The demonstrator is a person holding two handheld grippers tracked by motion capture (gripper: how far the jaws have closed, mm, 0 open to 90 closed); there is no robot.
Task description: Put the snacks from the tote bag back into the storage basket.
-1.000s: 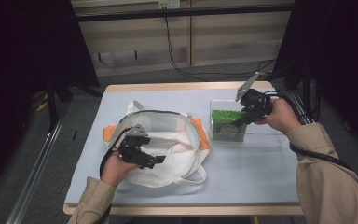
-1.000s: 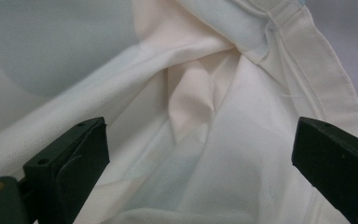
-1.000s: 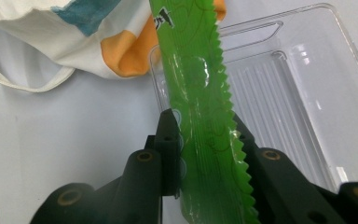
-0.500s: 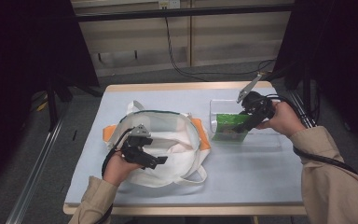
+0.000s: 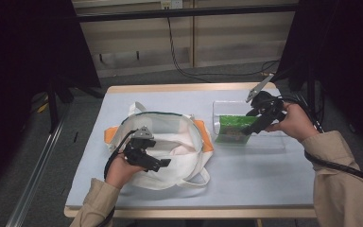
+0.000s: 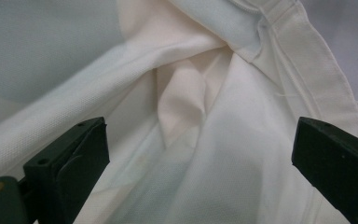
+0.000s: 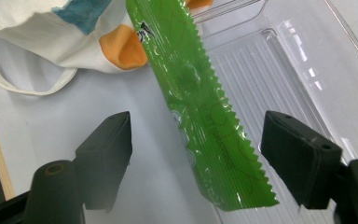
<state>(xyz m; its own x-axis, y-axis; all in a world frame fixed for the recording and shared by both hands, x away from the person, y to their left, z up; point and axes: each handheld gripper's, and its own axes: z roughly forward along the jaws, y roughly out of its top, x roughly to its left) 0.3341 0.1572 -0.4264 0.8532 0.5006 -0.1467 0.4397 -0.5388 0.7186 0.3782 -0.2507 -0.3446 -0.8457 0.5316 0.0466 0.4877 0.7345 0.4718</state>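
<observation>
**Green packet lying between spread jaws at the clear tray**

While the left hand-held gripper (image 5: 163, 163) is hovering over the near side of the white cloth bag (image 5: 170, 142), the right hand-held gripper (image 5: 250, 130) is reaching toward the green packet (image 5: 232, 129) at the clear plastic tray (image 5: 269, 144) on the right of the surface (image 5: 246, 175).

In the right gripper view, that hand-held gripper (image 7: 196, 149) is standing released, its two black jaws spread wide on either side of the packet (image 7: 200, 116) without touching it. The packet is lying slanted between them, its saw-toothed edge running over the ribbed floor of the tray (image 7: 270, 70), one long side hanging past the tray's left rim toward the bag. Whether its near end is resting on the tray or is lifted off it, I cannot tell.

In the left gripper view, the left hand-held gripper (image 6: 200, 154) is also standing released, jaws wide apart, with folds of the bag's white lining (image 6: 186, 93) filling the space between them; the cloth is not being pinched. A stitched strap (image 6: 317, 70) is curving along the right.

From the high view, the bag is sitting open-mouthed on the left half of the surface, its orange side patches (image 5: 203, 132) showing at the rim, the right one lying just beside the tray's left end. The person's sleeves (image 5: 345, 189) are coming in from the near edge.
</observation>
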